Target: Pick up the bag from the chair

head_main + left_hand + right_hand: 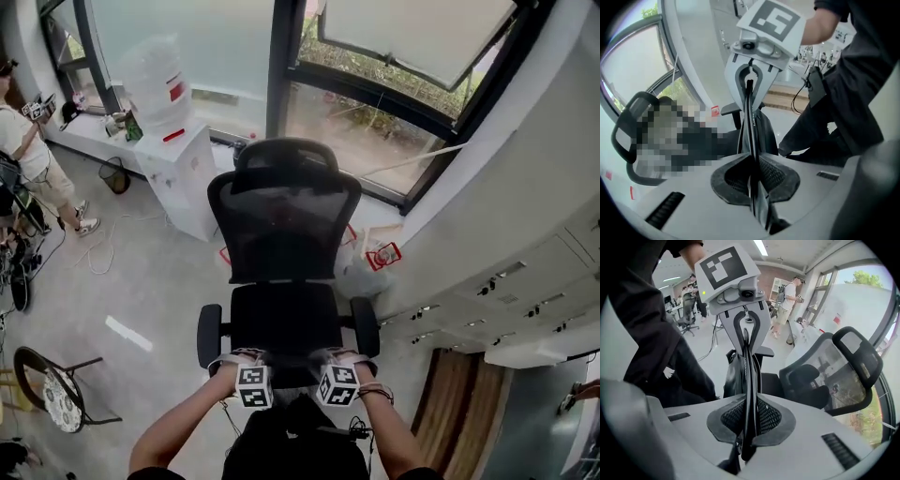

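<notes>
A black mesh office chair [284, 220] stands before the window, and its seat [284, 317] is bare. Just in front of the seat, my left gripper [254, 387] and right gripper [337, 385] hang side by side, facing each other. Each is shut on a black strap of the bag. The black bag [295, 408] hangs between and under them, hard to tell from the person's dark clothes. In the left gripper view the strap [751, 140] runs through my jaws [753, 187] up to the right gripper [751, 77], with the bag [764, 133] below. The right gripper view mirrors this: strap [748, 380], jaws [747, 427], bag [733, 378], chair [843, 366].
A white cabinet [183, 173] with a big water bottle [155, 80] stands left of the chair. Pale bags [370, 262] lie behind it by the window. A person [28, 155] stands at far left near a waste bin [114, 174]. A small round stool [52, 389] sits lower left.
</notes>
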`<state>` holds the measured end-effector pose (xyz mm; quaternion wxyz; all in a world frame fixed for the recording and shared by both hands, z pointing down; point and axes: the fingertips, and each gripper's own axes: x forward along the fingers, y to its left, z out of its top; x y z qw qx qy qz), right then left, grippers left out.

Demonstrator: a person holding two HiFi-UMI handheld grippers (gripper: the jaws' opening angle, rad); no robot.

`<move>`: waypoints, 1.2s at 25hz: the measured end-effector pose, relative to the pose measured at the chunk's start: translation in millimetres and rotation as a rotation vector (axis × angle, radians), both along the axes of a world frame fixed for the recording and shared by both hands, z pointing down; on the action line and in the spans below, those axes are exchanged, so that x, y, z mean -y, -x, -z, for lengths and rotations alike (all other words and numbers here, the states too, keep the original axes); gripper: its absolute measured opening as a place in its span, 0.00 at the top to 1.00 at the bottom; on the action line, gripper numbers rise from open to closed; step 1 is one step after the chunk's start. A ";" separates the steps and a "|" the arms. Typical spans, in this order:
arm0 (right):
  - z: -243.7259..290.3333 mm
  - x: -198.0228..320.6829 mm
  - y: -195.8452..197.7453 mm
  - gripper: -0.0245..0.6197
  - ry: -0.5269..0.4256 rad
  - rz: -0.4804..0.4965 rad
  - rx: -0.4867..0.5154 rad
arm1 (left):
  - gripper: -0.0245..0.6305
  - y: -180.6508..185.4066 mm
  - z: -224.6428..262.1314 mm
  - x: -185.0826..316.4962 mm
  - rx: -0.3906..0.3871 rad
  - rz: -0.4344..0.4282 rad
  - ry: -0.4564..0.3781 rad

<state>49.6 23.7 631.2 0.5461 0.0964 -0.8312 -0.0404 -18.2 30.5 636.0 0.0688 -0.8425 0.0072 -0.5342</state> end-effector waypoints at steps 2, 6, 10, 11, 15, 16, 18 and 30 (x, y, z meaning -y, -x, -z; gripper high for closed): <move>13.4 -17.2 -2.7 0.93 0.013 -0.003 0.014 | 0.92 -1.5 11.1 -18.2 0.002 0.004 -0.003; 26.7 -45.3 -11.8 0.93 0.019 0.012 0.032 | 0.92 -11.4 24.6 -49.9 -0.013 0.038 0.022; 26.6 -66.7 -19.2 0.93 0.023 0.024 0.034 | 0.92 -20.2 28.3 -73.8 0.003 0.067 0.056; 25.8 -71.1 -20.6 0.93 0.025 0.026 0.036 | 0.92 -21.5 27.9 -78.8 0.006 0.075 0.065; 27.5 -86.3 -29.9 0.93 0.033 0.032 0.039 | 0.92 -30.3 27.3 -95.2 0.005 0.098 0.084; 28.3 -89.0 -31.2 0.93 0.031 0.031 0.040 | 0.92 -31.8 28.3 -98.5 0.003 0.099 0.085; 27.7 -90.8 -31.6 0.93 0.023 0.030 0.040 | 0.92 -32.6 28.5 -101.0 0.001 0.104 0.089; 24.9 -95.8 -39.0 0.93 0.026 0.060 0.042 | 0.92 -40.5 27.8 -108.7 0.006 0.115 0.084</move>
